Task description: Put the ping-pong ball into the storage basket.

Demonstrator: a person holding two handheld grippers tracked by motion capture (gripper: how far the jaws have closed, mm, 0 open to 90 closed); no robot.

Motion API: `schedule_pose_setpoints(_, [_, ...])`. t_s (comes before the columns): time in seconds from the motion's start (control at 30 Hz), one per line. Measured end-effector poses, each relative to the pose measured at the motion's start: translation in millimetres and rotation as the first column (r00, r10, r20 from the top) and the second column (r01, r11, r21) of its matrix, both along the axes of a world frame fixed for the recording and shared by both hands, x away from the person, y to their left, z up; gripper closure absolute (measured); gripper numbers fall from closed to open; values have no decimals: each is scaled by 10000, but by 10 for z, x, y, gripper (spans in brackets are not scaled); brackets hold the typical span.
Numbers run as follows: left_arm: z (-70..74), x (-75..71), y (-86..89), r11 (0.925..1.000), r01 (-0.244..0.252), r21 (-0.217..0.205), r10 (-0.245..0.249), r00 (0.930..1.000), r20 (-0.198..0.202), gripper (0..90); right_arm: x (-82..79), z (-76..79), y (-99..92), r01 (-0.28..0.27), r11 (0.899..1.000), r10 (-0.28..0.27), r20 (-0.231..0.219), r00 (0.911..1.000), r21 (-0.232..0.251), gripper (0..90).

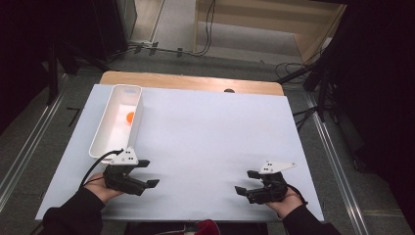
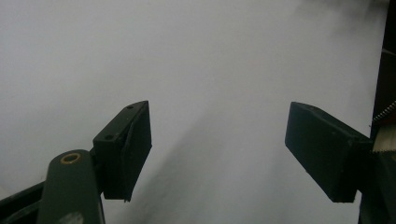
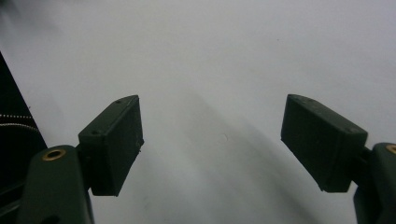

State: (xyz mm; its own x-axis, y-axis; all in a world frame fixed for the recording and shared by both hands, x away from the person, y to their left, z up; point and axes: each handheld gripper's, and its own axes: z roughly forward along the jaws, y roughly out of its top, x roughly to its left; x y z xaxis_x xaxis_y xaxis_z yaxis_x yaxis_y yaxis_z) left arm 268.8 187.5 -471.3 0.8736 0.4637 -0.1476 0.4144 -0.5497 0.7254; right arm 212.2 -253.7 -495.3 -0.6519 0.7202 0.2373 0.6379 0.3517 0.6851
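A long white bin (image 1: 110, 139) lies on the left of the white table top (image 1: 205, 132), with a small orange ball (image 1: 129, 117) inside it. My left gripper (image 1: 148, 173) rests near the front left of the table, just in front of the bin's near end, pointing right. Its jaws stand open with nothing between them (image 2: 219, 149). My right gripper (image 1: 245, 182) sits near the front right, pointing left, also open and empty (image 3: 212, 144). A hand in a dark sleeve holds each one.
The wooden table edge (image 1: 191, 81) shows beyond the white sheet. Cables (image 1: 293, 68) and dark stands lie on the floor around the table. A red object (image 1: 205, 227) peeks in at the bottom edge.
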Motion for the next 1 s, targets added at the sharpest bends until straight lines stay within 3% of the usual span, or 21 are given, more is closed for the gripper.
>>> schedule_pose_setpoints(1.0, [-22, -59, 66, 10000, 28, 0, -28, 10000, -21, 232, -1, -4, 1, 22, 10000, -22, -31, 10000, 19, 195])
